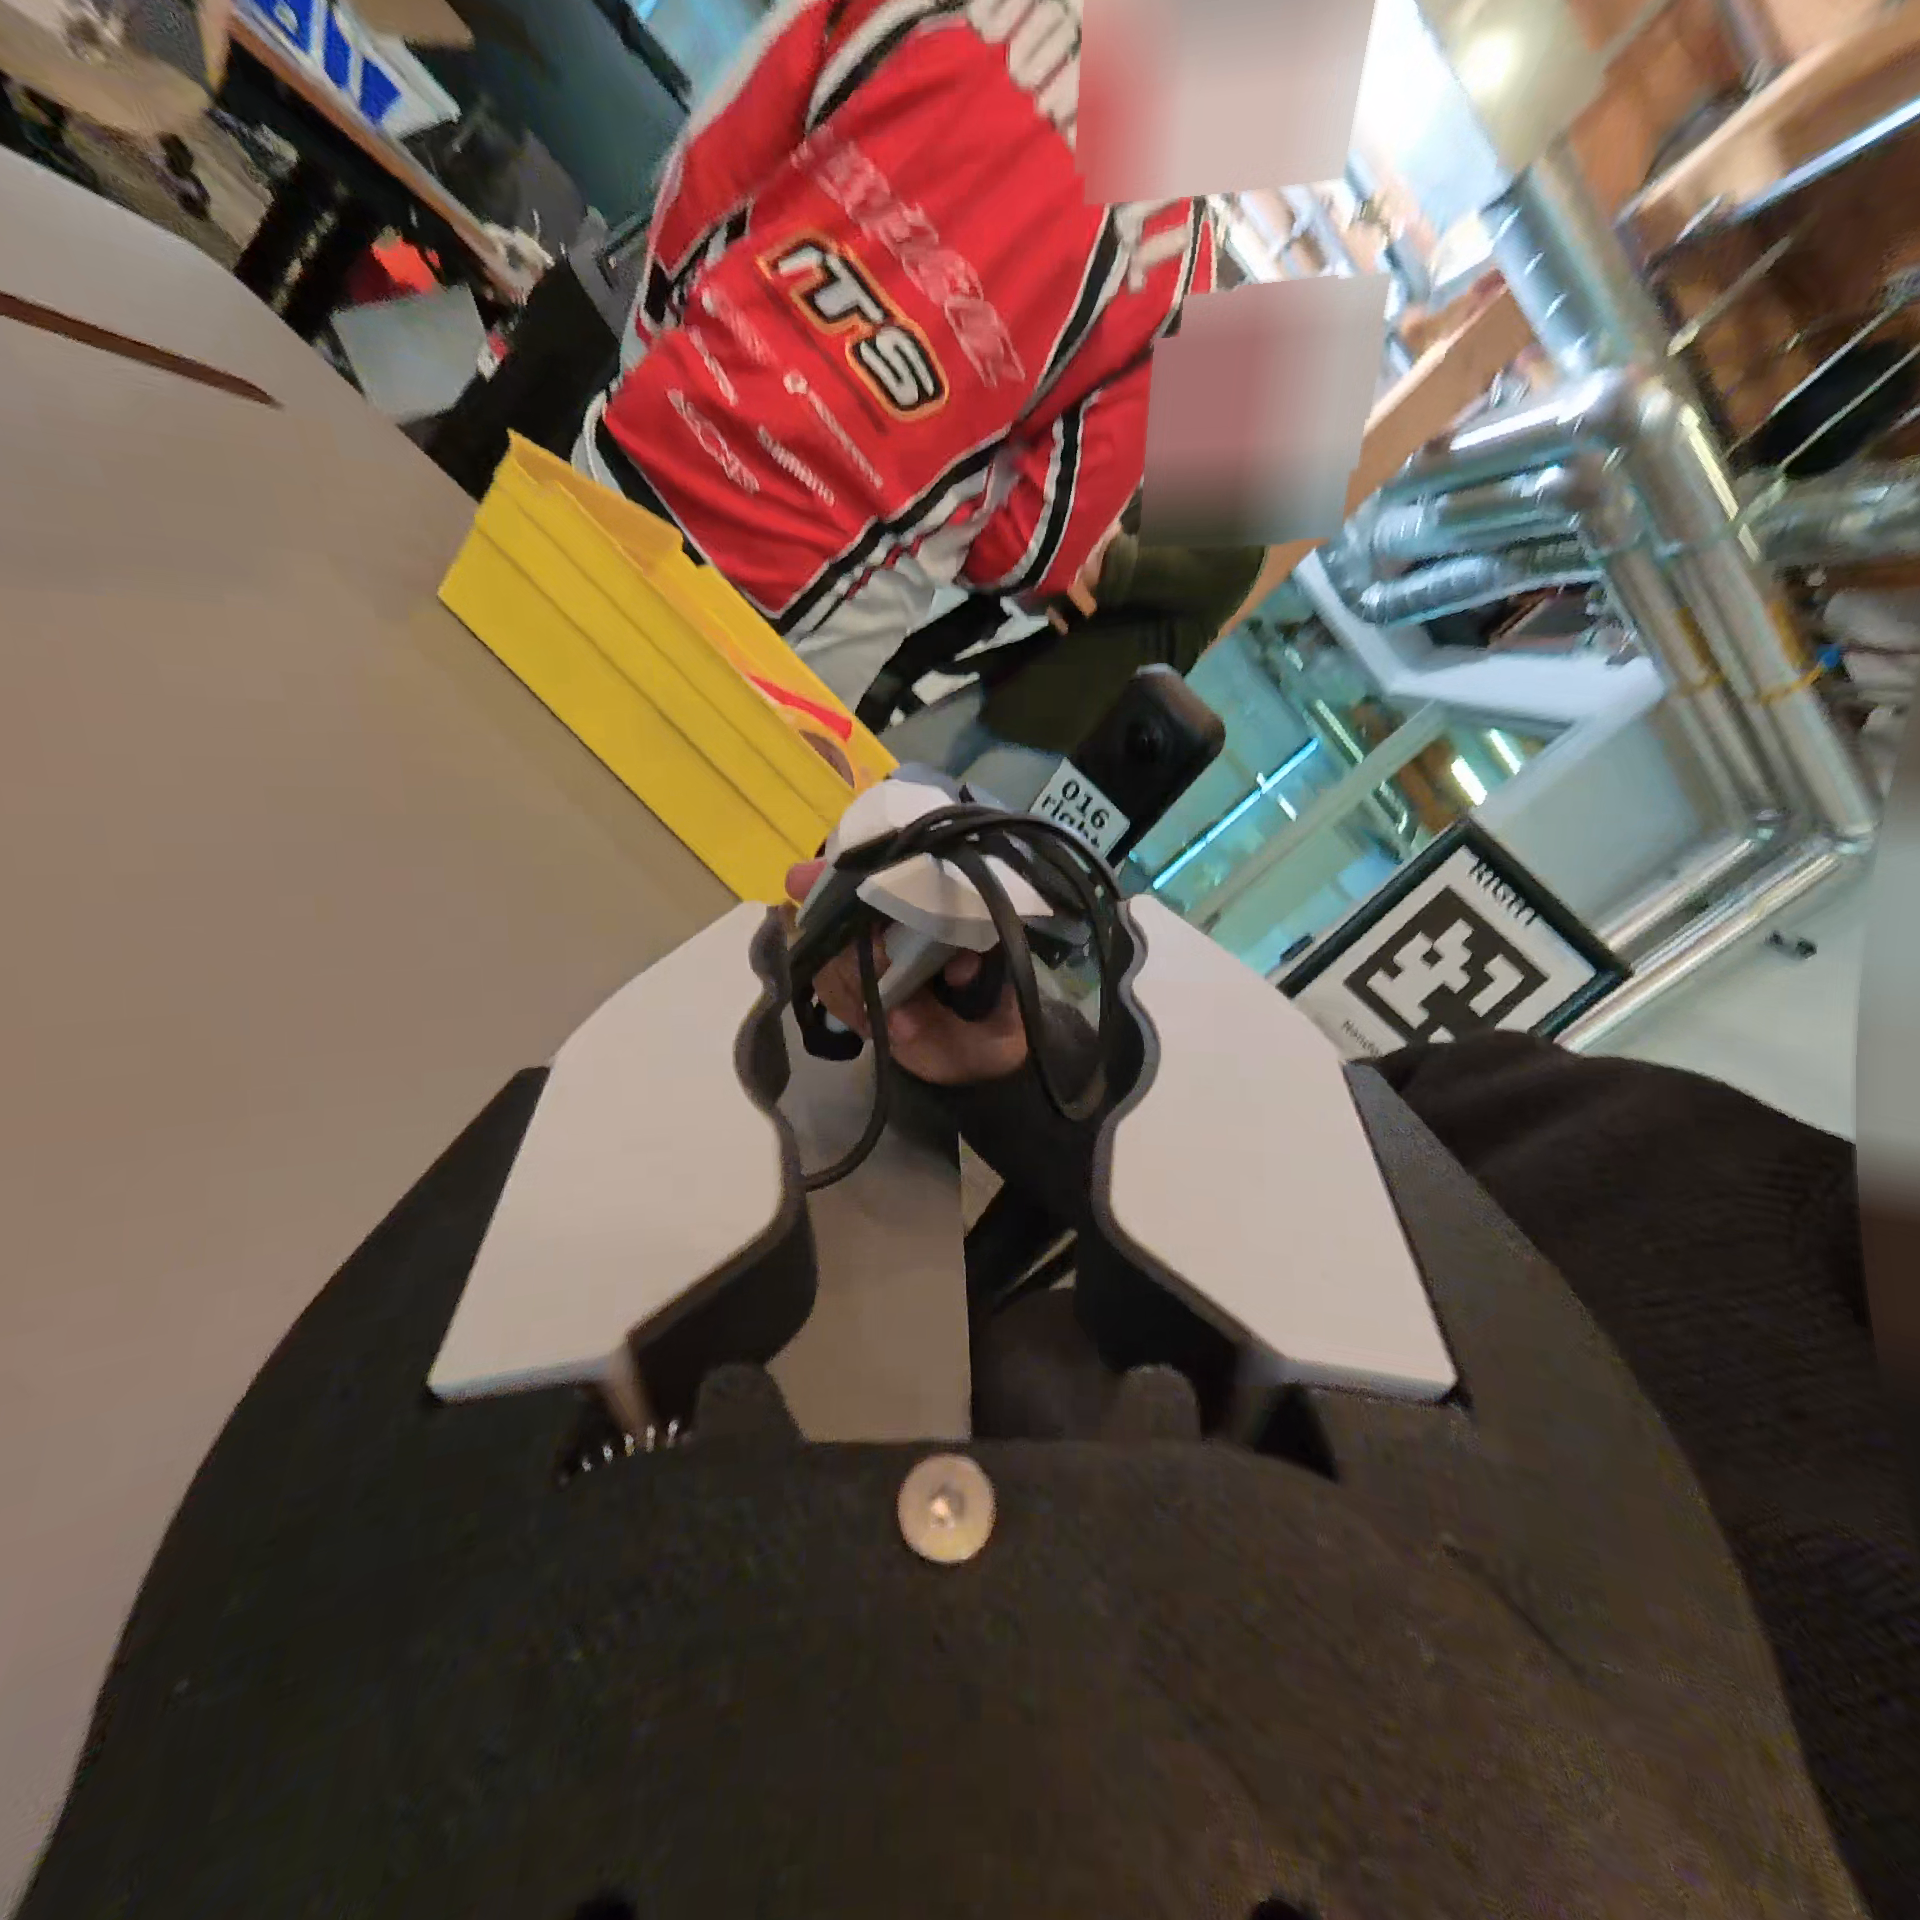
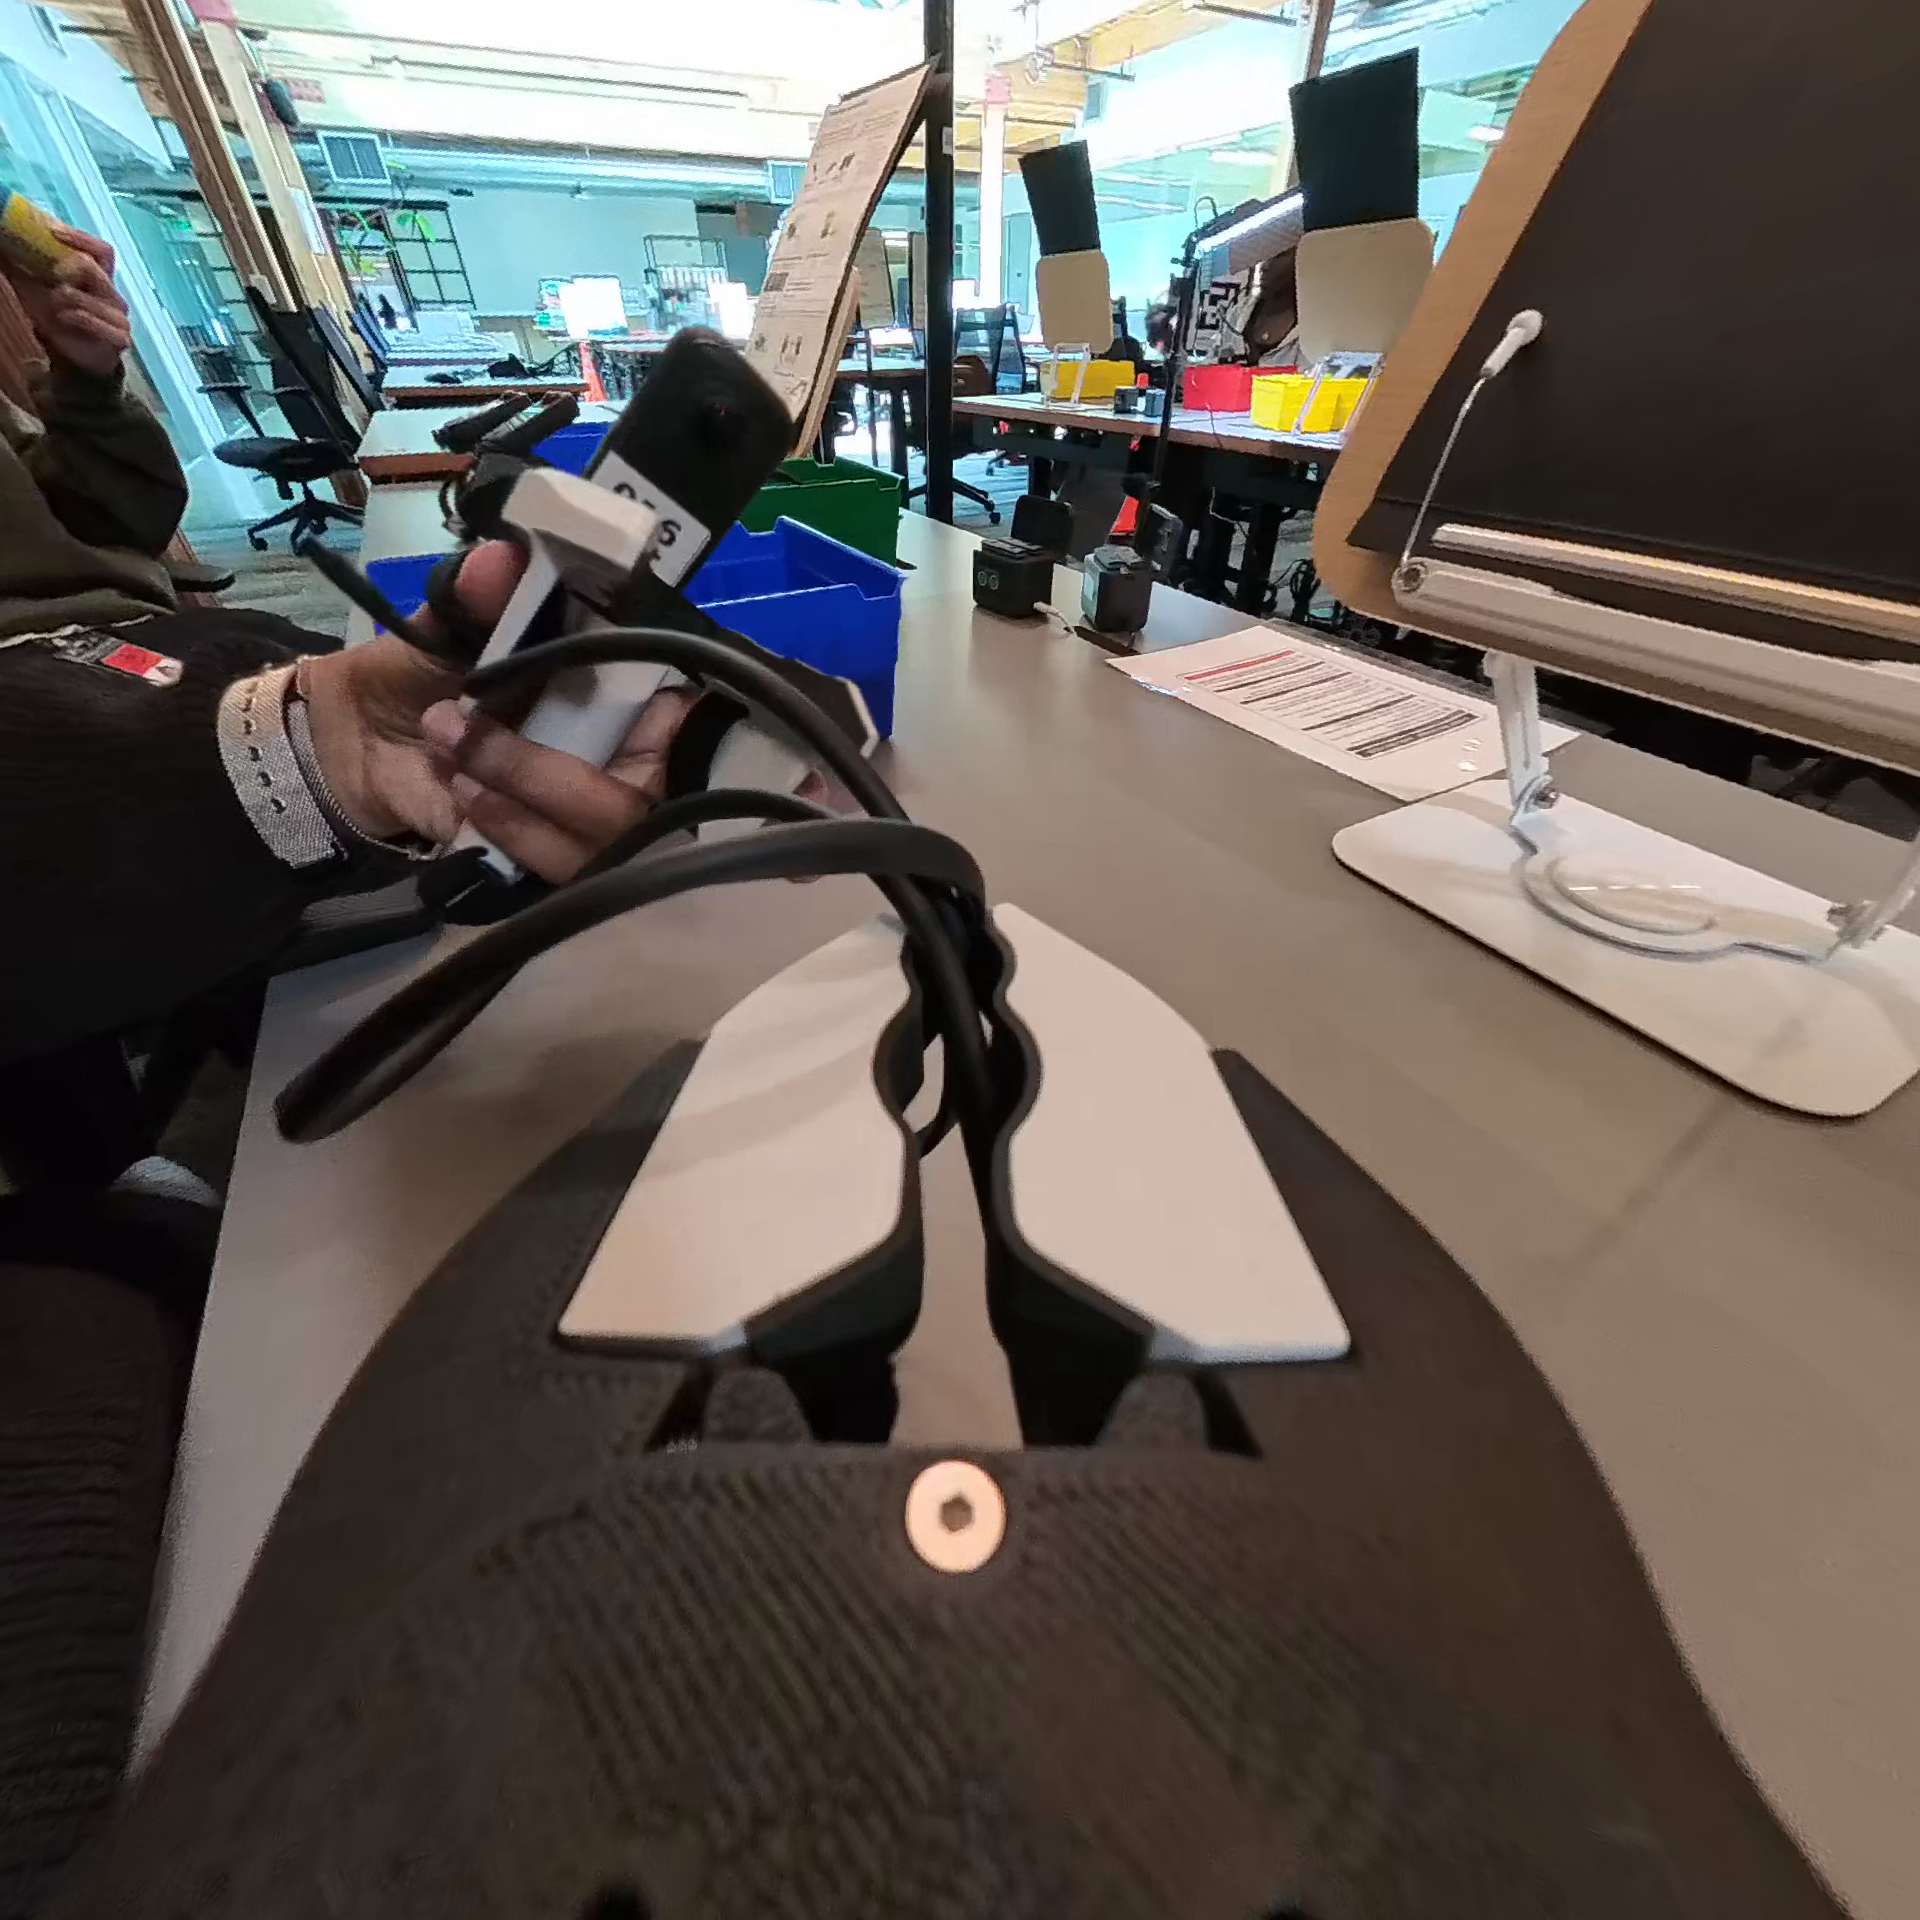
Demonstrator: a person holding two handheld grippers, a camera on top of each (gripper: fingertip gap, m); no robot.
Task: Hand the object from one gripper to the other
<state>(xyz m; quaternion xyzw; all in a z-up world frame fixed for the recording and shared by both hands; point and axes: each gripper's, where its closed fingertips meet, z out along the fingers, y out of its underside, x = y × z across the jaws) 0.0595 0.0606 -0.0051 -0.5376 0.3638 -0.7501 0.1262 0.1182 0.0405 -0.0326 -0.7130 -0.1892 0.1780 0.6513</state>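
The right gripper (image 2: 956,997) is holding a coiled black cable (image 2: 644,883); its jaws are standing narrow, pinching several strands between the wavy pads near the tips. From that pinch the loops are arching up and out to its left, and one long loop is drooping free above the table (image 2: 1195,935). Farther out on that side, a hand (image 2: 416,727) in a dark sleeve is holding the left gripper (image 1: 951,997), which is pointing in toward the loops.

In the left wrist view, the left gripper's jaws are standing well apart, with the cable's loops lying between the fingertips; the grip is not closed. Just beyond the loops, the right gripper's handle and black camera are showing.

Ahead of the right gripper and to its left, a blue bin (image 2: 810,613) is sitting on the table, with a green bin (image 2: 831,499) behind it. Straight ahead, two small dark devices (image 2: 1112,587) are standing near a printed sheet (image 2: 1340,707). To its right, a tilted board is resting on a white-based stand (image 2: 1662,997).

Ahead and left of the left gripper, a yellow bin (image 1: 623,665) is sitting at the table's edge, and a person in a red jersey (image 1: 883,312) is standing past it.
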